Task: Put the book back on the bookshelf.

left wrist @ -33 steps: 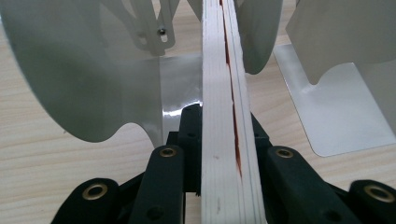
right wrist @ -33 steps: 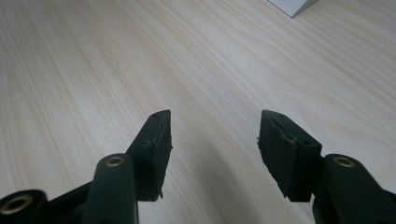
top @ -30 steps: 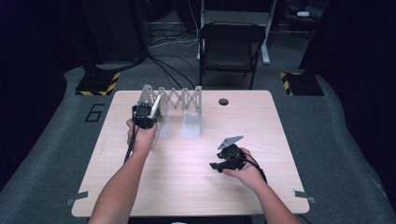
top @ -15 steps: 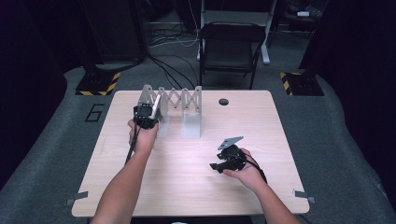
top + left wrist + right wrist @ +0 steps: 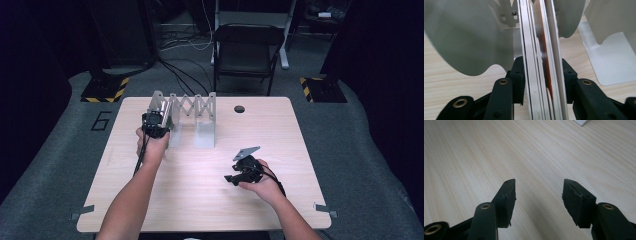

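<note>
while the left gripper (image 5: 543,82) has just been easing its jaws around thin books (image 5: 541,62) in the metal rack (image 5: 202,107), the right gripper (image 5: 539,195), well away from the rack, rests spread and empty.

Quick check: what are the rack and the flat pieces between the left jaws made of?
The rack looks like matte grey sheet metal: thin bent plates with screws. The flat pieces seem to be white-edged card or thin board, one showing an orange face; I can't tell which.
</note>
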`<state>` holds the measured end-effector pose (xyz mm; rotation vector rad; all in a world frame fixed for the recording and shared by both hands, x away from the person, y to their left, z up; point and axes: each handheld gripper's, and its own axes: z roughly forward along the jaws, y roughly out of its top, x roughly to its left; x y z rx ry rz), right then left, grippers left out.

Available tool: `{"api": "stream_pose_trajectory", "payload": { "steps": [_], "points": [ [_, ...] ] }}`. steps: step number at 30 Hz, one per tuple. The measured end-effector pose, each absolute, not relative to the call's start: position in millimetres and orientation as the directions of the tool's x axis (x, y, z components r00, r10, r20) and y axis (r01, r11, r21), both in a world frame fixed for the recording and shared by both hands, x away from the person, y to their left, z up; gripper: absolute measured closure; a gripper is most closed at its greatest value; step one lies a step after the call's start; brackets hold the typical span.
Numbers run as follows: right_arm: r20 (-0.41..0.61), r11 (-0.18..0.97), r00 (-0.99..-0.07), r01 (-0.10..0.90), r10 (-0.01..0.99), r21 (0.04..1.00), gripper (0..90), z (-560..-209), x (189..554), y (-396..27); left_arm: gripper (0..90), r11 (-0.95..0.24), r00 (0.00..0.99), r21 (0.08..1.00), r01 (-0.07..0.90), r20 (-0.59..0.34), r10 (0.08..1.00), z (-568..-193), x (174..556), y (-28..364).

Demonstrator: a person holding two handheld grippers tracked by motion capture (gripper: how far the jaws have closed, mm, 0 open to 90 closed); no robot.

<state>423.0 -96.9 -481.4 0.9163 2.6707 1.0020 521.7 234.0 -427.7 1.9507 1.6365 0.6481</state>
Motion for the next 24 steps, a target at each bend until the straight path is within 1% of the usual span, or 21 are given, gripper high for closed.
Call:
{"api": "stream_pose_trajectory", "payload": {
  "steps": [4, 9, 14, 18, 24],
  "points": [
    [0.071, 0.591, -0.803, 0.492, 0.592, 0.639, 44.2, -482.4, 423.0, -96.2, 60.4, -0.152, 0.162, 0.673, 0.724, 0.048, 0.986, -421.9, 517.7, 234.0],
    [0.066, 0.598, -0.808, 0.486, 0.586, 0.638, 44.2, -483.0, 423.3, -95.5, 53.6, -0.137, 0.161, 0.686, 0.715, 0.028, 0.986, -414.8, 511.4, 236.6],
    [0.064, 0.600, -0.807, 0.487, 0.587, 0.635, 44.2, -483.3, 423.5, -95.1, 52.0, -0.149, 0.174, 0.704, 0.695, 0.036, 0.984, -408.7, 505.8, 236.1],
    [0.070, 0.596, -0.804, 0.493, 0.590, 0.633, 44.1, -482.6, 422.8, -94.1, 50.0, -0.143, 0.187, 0.714, 0.685, 0.018, 0.982, -401.6, 499.0, 238.0],
    [0.068, 0.600, -0.803, 0.496, 0.592, 0.628, 44.0, -483.4, 422.7, -94.4, 47.4, -0.173, 0.224, 0.726, 0.665, 0.028, 0.974, -393.2, 488.9, 240.3]
  ]
}}
